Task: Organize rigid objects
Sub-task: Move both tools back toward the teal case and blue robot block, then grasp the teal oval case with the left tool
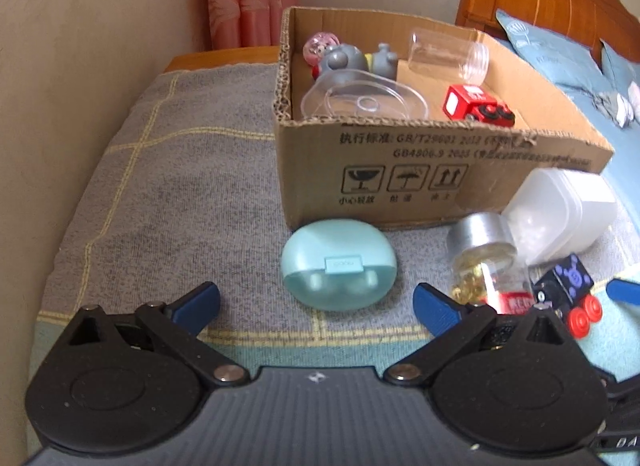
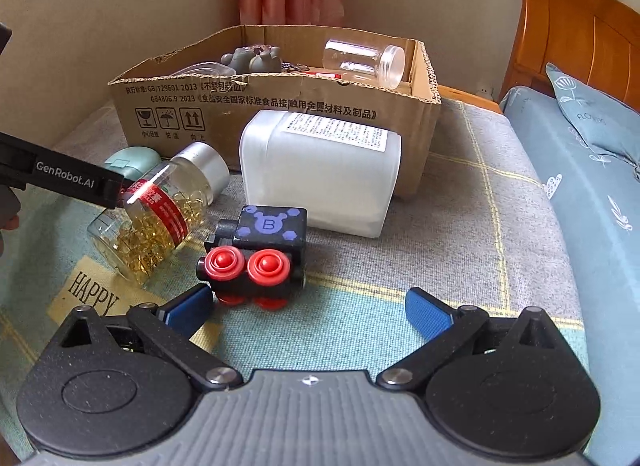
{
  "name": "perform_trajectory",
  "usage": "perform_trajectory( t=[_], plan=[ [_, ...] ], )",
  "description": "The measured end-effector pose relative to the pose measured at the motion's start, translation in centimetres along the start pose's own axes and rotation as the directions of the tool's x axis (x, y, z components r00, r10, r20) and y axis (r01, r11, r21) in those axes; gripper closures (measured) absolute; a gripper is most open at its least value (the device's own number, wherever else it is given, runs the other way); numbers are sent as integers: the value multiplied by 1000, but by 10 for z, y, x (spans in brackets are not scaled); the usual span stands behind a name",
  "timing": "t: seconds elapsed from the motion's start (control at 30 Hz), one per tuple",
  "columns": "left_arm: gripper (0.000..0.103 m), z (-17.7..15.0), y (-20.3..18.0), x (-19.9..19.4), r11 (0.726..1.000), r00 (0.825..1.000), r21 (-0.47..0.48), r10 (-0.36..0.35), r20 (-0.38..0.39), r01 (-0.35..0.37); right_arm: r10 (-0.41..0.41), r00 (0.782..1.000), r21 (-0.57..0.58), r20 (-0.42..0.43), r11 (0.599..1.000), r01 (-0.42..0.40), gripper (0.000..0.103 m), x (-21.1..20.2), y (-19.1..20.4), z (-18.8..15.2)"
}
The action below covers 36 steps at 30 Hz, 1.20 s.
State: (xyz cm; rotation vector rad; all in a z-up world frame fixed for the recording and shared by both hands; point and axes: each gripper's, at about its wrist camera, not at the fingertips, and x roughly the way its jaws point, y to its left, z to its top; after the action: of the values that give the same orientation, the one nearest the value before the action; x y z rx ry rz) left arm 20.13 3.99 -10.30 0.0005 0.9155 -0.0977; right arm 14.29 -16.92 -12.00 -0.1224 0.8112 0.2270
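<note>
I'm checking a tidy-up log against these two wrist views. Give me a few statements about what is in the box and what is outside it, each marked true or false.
1. The red toy truck lies inside the cardboard box. True.
2. The teal earbud case is in the box. False: it lies on the blanket in front of the box.
3. The capsule bottle stands upright. False: it lies tilted on its side.
4. The left gripper is open and empty. True.
5. The right gripper grips the black toy train. False: it is open, with the train just ahead.
</note>
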Motion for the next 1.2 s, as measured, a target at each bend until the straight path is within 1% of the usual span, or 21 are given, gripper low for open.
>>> perform_trajectory(
  t=[0.17, 0.33, 0.47, 0.53, 0.57, 0.6, 0.63, 0.7, 0.97, 1.2],
  plan=[
    [1, 4, 0, 3, 1000, 1000, -23, 15, 12, -14, -1, 1000, 1, 4, 1000, 1, 0, 0, 0, 0],
    [1, 9, -1, 7, 999, 999, -43, 25, 27, -24, -5, 1000, 4, 26, 1000, 5, 0, 0, 1, -3],
    [5, 12, -3, 9, 998, 999, -54, 26, 34, -24, -6, 1000, 3, 30, 1000, 6, 0, 0, 1, -3],
    [12, 12, -4, 7, 998, 999, -52, 23, 46, -20, -7, 999, 3, 32, 1000, 7, 0, 0, 1, -3],
    [21, 12, -4, 5, 999, 998, -49, 20, 52, -17, -9, 999, 4, 33, 1000, 9, 0, -1, 2, -3],
    [27, 12, -4, 4, 999, 998, -45, 18, 55, -15, -9, 999, 5, 34, 1000, 9, 0, -1, 2, -4],
    [29, 13, -4, 3, 999, 998, -43, 14, 56, -12, -10, 999, 5, 33, 1000, 10, 0, -1, 2, -3],
    [43, 12, -3, 0, 999, 998, -43, 7, 58, -5, -7, 1000, 2, 27, 1000, 7, 0, -1, 3, -3],
    [43, 4, 5, -7, 999, 998, -38, 10, 56, -8, 5, 1000, -10, 5, 1000, -5, 0, 4, 10, 4],
    [43, -4, 16, -14, 998, 998, -54, 21, 51, -18, -3, 1000, -4, 15, 1000, 3, 0, 14, 16, 14]
  ],
)
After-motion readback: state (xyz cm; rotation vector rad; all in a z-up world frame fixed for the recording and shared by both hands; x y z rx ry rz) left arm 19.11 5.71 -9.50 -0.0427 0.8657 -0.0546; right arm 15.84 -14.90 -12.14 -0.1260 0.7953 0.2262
